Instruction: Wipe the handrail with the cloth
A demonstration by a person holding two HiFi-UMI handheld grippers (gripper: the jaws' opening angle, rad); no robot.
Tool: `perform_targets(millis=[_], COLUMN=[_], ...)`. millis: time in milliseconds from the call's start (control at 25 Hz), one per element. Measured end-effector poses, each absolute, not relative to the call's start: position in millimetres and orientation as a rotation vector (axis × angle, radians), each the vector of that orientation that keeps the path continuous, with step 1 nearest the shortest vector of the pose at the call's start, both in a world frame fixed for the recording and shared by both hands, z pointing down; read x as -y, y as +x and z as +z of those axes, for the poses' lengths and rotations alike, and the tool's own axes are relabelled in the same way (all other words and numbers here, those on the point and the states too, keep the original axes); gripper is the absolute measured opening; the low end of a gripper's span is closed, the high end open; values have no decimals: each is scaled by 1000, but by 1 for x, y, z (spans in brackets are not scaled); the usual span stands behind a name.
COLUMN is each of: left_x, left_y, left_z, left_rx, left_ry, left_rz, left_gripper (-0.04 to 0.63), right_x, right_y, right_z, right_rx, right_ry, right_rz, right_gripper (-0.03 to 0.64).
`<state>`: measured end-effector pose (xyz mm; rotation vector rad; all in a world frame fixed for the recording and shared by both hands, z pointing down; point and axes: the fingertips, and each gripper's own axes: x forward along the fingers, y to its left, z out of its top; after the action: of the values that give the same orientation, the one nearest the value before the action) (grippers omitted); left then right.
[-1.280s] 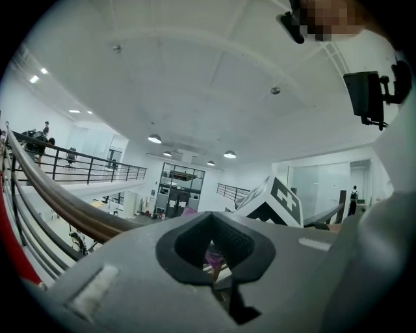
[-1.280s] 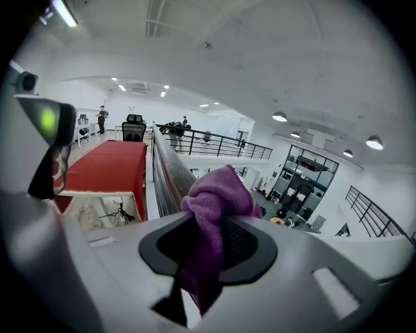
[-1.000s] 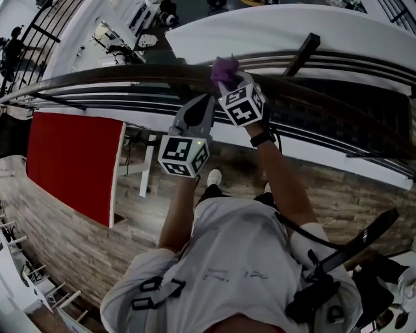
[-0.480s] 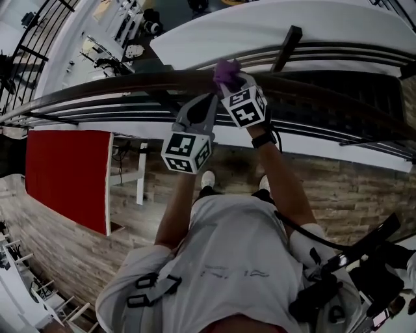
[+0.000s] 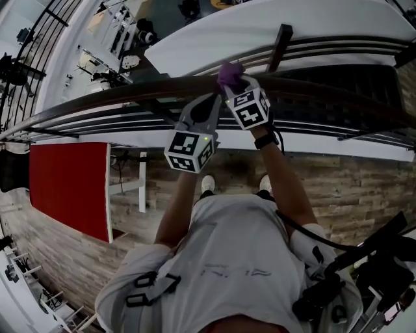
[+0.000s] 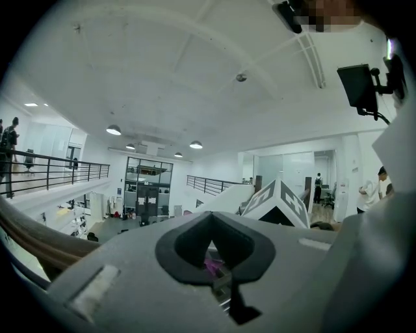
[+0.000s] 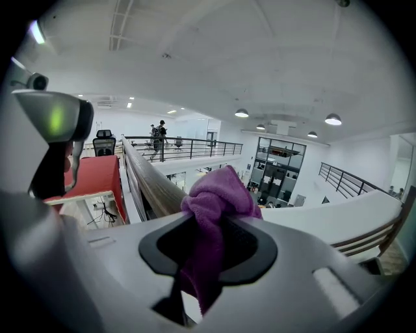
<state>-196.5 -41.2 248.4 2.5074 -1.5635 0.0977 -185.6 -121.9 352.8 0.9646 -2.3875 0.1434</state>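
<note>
Right tool (image 7: pixel 207 257) clamps bunched purple cloth (image 7: pixel 218 192) at handrail (image 7: pixel 146 185) — soft, light, likely best held mid-bunch; left tool (image 6: pixel 211 263) closed, empty.

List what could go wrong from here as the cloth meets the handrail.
1. The right gripper pinches only a bunched fold of the purple cloth. Dragging it along the handrail could pull it free, and it would likely drop to the lower floor beyond the rail.
2. The left gripper, shut and empty, sits close to the rail and might knock against it.
</note>
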Motion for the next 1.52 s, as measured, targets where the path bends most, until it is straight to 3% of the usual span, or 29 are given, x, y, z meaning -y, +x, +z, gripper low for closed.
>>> perform_targets(millis=[1520], left_x=[78], left_y=[13], left_z=[265], left_rx=[1097], left_ry=[2742], left_rz=[175], left_gripper=[2], right_x=[159], right_y=[52], right_z=[350], right_rx=[2256], right_ry=[1381], right_rz=[216], right_gripper=[106])
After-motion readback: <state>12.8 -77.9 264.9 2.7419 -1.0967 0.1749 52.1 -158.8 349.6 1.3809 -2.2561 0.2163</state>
